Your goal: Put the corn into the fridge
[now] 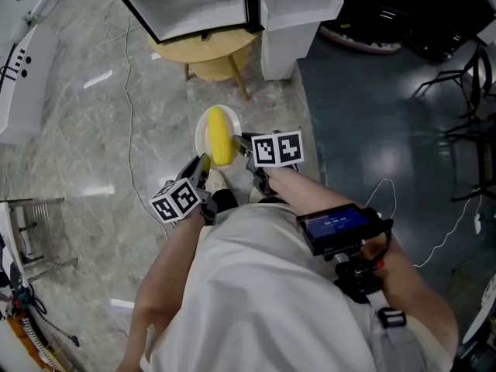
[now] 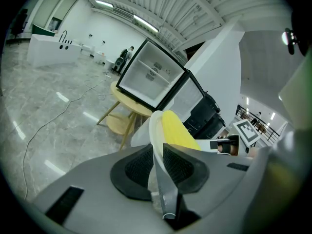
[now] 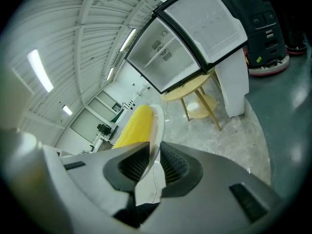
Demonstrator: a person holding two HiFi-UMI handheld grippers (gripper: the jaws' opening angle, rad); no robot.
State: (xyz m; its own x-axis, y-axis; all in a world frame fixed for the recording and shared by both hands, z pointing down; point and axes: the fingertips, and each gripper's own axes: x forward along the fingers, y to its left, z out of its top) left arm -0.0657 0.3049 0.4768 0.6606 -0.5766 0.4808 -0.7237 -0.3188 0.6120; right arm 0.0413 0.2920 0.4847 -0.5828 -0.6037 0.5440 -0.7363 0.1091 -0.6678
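Observation:
A yellow corn cob lies on a round white plate held in the air in front of me. My left gripper is shut on the plate's near left rim. My right gripper is shut on its right rim. In the left gripper view the plate's edge runs between the pads, with the corn just beyond. In the right gripper view the plate rim is pinched too, with the corn to its left. The small fridge stands ahead with its door open and its inside showing.
The fridge sits on a low round wooden table with splayed legs. A white block stands right of the table. Beyond it lies dark flooring with a black chair. A metal rack stands at the left on the marble floor.

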